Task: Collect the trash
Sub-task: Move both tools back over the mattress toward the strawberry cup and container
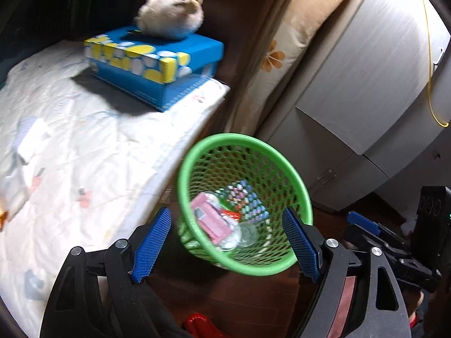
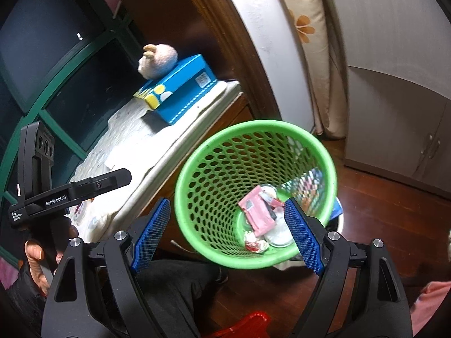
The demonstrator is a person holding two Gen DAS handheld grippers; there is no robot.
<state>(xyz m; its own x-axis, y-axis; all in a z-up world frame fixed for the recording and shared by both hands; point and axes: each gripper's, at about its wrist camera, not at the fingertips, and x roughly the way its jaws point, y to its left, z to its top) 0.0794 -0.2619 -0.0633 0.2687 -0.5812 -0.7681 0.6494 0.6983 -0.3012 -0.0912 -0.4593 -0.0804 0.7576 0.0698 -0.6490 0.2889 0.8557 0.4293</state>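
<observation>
Trash already lies in the bottom of the green mesh wastebasket (image 2: 255, 194): a pink packet (image 2: 258, 211), a crumpled red-and-white wrapper (image 2: 255, 244), a clear round lid (image 1: 248, 232) and a patterned sheet against the wall. The basket stands on the dark wooden floor (image 2: 380, 197), just beside the edge of the quilt-covered bed (image 1: 84, 140).

The left tongs (image 1: 227, 246) hang over the basket mouth with jaws wide apart and nothing between the blue pads. The right tongs (image 2: 227, 235) are likewise wide open and empty, aimed down into the basket. A hand (image 2: 36, 256) holding the left tool shows at the edge of the right wrist view.

Judging by the empty jaws above the basket, a drop looks done and the step in hand is finding the next piece. Pale scraps lie on the quilt at the far left of the left wrist view, too blurred to name; reaching them would call for swinging the left tongs back over the bed. The blue tissue box (image 1: 157, 62) with a plush toy (image 1: 170, 14) on it does not look like trash.
</observation>
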